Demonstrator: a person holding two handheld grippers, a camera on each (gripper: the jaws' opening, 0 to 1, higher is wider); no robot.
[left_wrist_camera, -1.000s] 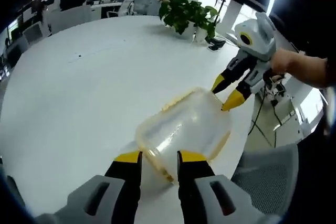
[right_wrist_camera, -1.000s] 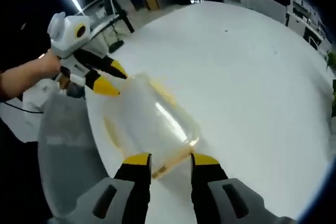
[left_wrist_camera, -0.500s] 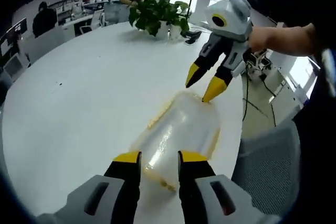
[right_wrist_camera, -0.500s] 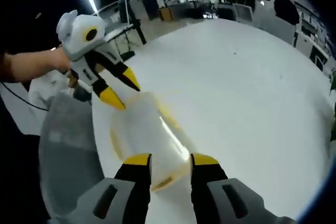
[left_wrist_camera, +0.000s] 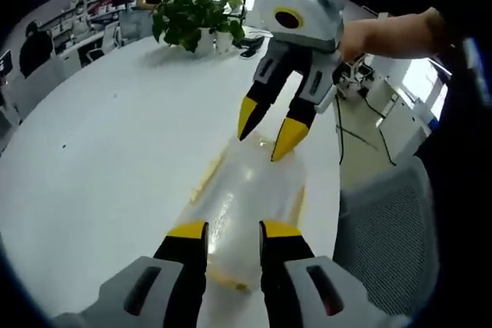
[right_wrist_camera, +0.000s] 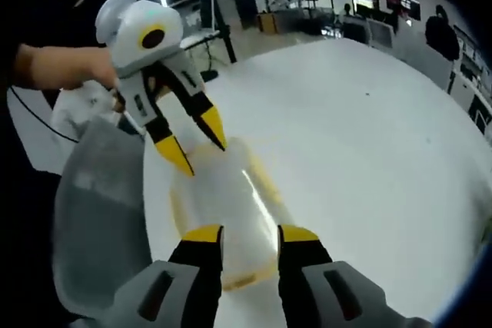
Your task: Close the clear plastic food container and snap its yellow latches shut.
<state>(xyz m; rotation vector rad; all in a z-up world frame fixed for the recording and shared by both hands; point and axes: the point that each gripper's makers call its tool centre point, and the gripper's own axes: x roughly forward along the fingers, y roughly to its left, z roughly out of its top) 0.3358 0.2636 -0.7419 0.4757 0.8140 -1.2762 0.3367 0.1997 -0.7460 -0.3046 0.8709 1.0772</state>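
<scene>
A clear plastic food container with yellow trim lies lengthwise on the white table, close to its edge. My left gripper is open, its yellow-tipped jaws straddling the container's near end. My right gripper reaches in from the top with its jaws apart, its tips at the far end. In the right gripper view the same container runs away from my right gripper, which is open over the near end. The left gripper, held by a hand, points down at the far end. Whether any tip touches the plastic is unclear.
A grey chair stands just off the table edge beside the container, seen again as the chair. Potted plants sit at the table's far side. Desks, monitors and people fill the office background.
Both grippers have closed in on the container from opposite ends, each looming larger in the other's view. The container now lies in line between them. Jaw gaps look unchanged.
</scene>
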